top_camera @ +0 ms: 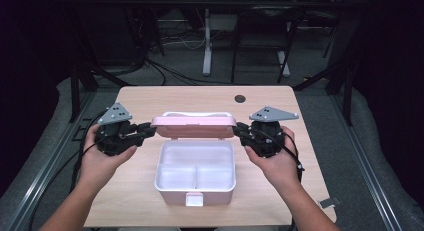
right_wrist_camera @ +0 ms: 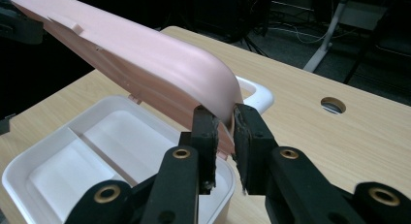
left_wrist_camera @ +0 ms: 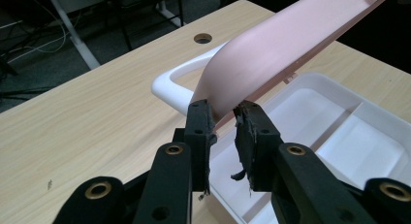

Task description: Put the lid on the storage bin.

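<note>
Holding item: pink lid (top_camera: 193, 125), raised over white compartment box (top_camera: 195, 172) at worktop (top_camera: 145, 98) centre. Left gripper (top_camera: 148, 130) and right gripper (top_camera: 239, 128) jaws pinch its two ends. Next: you align it and lower evenly.

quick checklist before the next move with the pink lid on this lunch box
1. Left gripper on the pink lid corner: ok, the edge sits between its pads.
2. Right gripper on the opposite corner: ok, same.
3. Lid level between the hands: ok in the high view.
4. White box compartments empty: ok.
5. Front latch free: ok, hanging open.
6. Whether the hinge is attached at the rear handle: cannot tell.
</note>
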Motion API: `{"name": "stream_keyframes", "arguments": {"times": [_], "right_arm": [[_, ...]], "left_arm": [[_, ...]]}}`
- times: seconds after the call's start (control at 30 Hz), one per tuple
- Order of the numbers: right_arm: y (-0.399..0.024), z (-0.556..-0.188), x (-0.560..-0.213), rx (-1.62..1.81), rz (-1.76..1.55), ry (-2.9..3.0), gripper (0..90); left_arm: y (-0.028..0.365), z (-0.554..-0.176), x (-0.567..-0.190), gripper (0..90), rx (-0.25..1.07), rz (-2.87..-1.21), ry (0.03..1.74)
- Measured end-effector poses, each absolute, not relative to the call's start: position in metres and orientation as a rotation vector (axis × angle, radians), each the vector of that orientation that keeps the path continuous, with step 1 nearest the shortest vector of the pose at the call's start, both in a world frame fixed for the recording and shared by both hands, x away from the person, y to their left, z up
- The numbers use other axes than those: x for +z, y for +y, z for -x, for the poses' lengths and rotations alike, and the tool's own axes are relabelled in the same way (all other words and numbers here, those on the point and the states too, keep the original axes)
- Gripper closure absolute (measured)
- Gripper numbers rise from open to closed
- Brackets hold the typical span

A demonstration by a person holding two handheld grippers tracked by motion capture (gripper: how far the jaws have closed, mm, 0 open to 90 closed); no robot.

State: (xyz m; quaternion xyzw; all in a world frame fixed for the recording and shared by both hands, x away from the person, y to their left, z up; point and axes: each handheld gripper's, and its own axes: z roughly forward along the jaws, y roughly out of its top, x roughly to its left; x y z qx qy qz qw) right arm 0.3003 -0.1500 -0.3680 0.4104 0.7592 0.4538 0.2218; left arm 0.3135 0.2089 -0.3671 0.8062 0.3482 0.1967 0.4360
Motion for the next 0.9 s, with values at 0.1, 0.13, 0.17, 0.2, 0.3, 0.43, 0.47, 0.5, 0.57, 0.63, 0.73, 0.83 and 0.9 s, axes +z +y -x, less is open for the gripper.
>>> {"name": "stream_keyframes", "arguments": {"times": [0.1,0.13,0.17,0.2,0.3,0.43,0.47,0.5,0.57,0.63,0.73,0.83,0.9], "right_arm": [[-0.15,-0.298,-0.368,1.258,-1.126,2.113,78.9],[-0.15,-0.295,-0.369,1.253,-1.127,2.105,78.6],[-0.15,-0.295,-0.369,1.253,-1.127,2.105,78.6],[-0.151,-0.292,-0.37,1.248,-1.122,2.114,78.5],[-0.151,-0.29,-0.372,1.254,-1.117,2.112,78.4],[-0.152,-0.286,-0.374,1.279,-1.105,2.131,78.0],[-0.152,-0.284,-0.375,1.263,-1.109,2.121,77.9],[-0.152,-0.283,-0.376,1.271,-1.105,2.125,77.8],[-0.152,-0.282,-0.376,1.265,-1.107,2.122,77.7],[-0.153,-0.281,-0.377,1.267,-1.11,2.121,77.4],[-0.153,-0.278,-0.379,1.272,-1.103,2.124,76.8],[-0.153,-0.274,-0.382,1.274,-1.091,2.132,76.4],[-0.153,-0.272,-0.384,1.272,-1.089,2.129,76.2]], "left_arm": [[0.209,-0.311,-0.368,75.2,0.489,-2.006,0.862],[0.21,-0.308,-0.369,75.2,0.486,-2.004,0.857],[0.21,-0.308,-0.369,75.2,0.486,-2.004,0.857],[0.211,-0.305,-0.37,75.2,0.485,-2.003,0.852],[0.211,-0.301,-0.37,74.9,0.495,-2.007,0.843],[0.211,-0.295,-0.37,74.8,0.5,-2.014,0.833],[0.211,-0.293,-0.371,74.8,0.501,-2.011,0.832],[0.212,-0.292,-0.372,74.7,0.498,-2.008,0.833],[0.212,-0.292,-0.373,74.4,0.493,-2.006,0.831],[0.213,-0.29,-0.375,74.4,0.486,-1.999,0.83],[0.215,-0.287,-0.378,74.4,0.477,-2.0,0.821],[0.217,-0.284,-0.38,74.6,0.467,-1.997,0.815],[0.217,-0.283,-0.382,74.6,0.466,-1.994,0.812]]}}
